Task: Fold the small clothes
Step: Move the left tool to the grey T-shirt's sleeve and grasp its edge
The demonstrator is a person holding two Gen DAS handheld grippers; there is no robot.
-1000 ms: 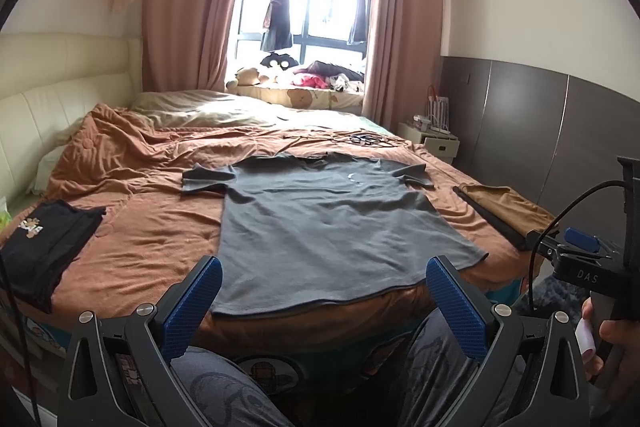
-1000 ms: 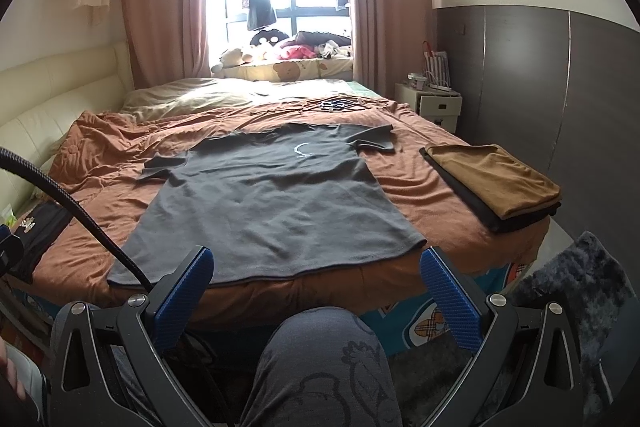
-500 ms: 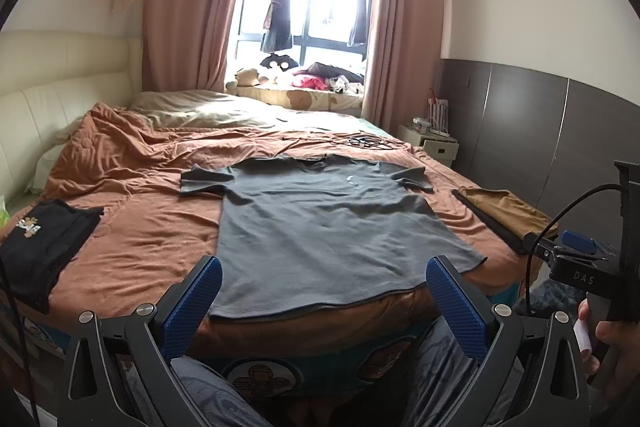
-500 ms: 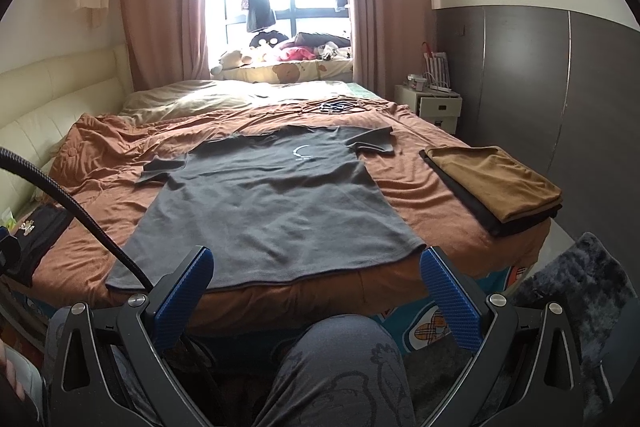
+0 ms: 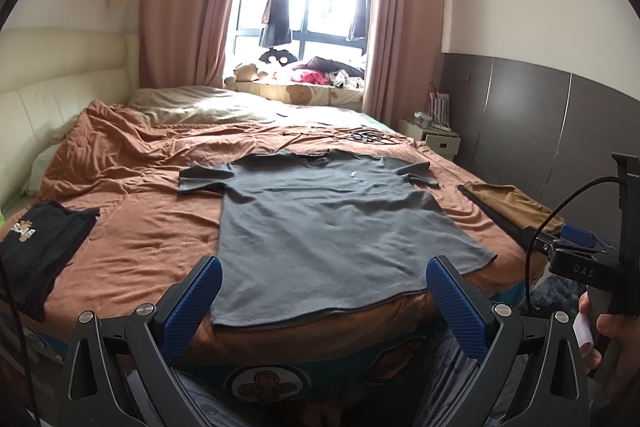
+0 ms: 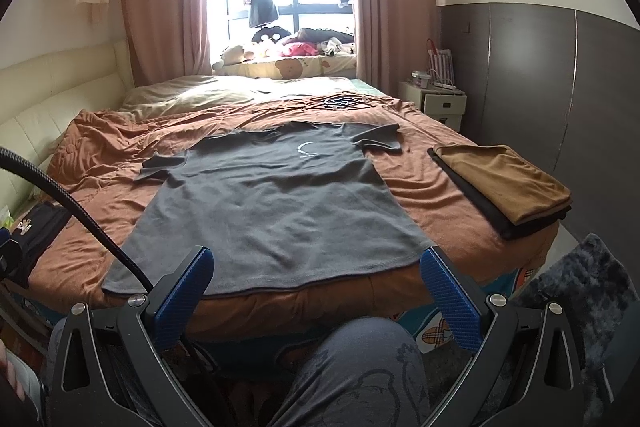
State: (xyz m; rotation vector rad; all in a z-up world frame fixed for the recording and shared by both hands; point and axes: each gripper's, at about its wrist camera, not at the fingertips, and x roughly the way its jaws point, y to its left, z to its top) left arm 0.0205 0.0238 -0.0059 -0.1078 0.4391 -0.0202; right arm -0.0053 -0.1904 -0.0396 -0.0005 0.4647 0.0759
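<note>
On the bed (image 5: 132, 227), a grey T-shirt (image 5: 328, 227) lies spread flat, its hem at the near edge; right of the shirt sits a folded brown pile (image 6: 504, 183), left of it a black garment (image 5: 40, 251); my left gripper (image 5: 326, 301) and right gripper (image 6: 318, 289) hang short of the hem, fingers spread wide, holding nothing; my knee (image 6: 360, 367) shows below.

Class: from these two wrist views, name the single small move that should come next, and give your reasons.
Probably bring both tongs forward and down to the near hem of the grey T-shirt. It lies spread flat and unfolded on the bed, while the left tongs and right tongs are open, empty and short of the bed's edge, hem corners roughly ahead of them.
</note>
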